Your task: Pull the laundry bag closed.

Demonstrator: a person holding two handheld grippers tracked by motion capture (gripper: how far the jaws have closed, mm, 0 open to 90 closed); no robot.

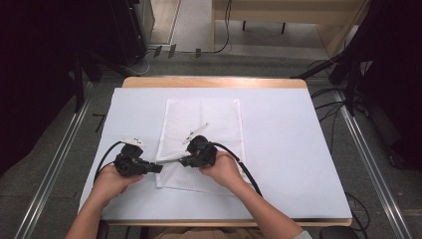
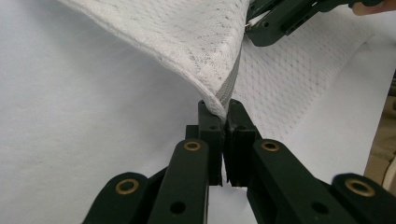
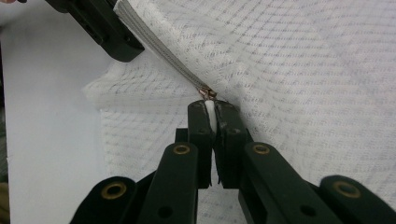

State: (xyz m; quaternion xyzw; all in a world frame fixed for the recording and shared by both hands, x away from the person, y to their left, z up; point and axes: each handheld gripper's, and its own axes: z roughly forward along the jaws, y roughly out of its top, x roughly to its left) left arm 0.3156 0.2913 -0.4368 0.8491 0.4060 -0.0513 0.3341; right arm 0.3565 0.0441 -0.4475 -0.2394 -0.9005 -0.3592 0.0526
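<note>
**Mesh bag pinched at its near-left edge by both grippers**

Table, white-covered, fills the high view; wooden rim at the far side. On it lies a white mesh bag, a rectangle with its long axis running away from you, just left of the table's centre.

Your left hand and right hand come in from below. The high view places both grippers at the bag's near-left part, the left gripper pointing right, the right gripper pointing left, tips near each other, a lifted strip of bag between them.

The gripper views add what the high view blurs:
- Left gripper: jaws together, clamped on the bag's seamed edge, where the grey zipper tape runs up from the jaws. Mesh lifts off the table there.
- Right gripper: jaws closed on a small white tab, apparently the zipper pull; the coppery slider sits just beyond the tips. Zipper runs diagonally from the slider toward your other gripper.
</note>
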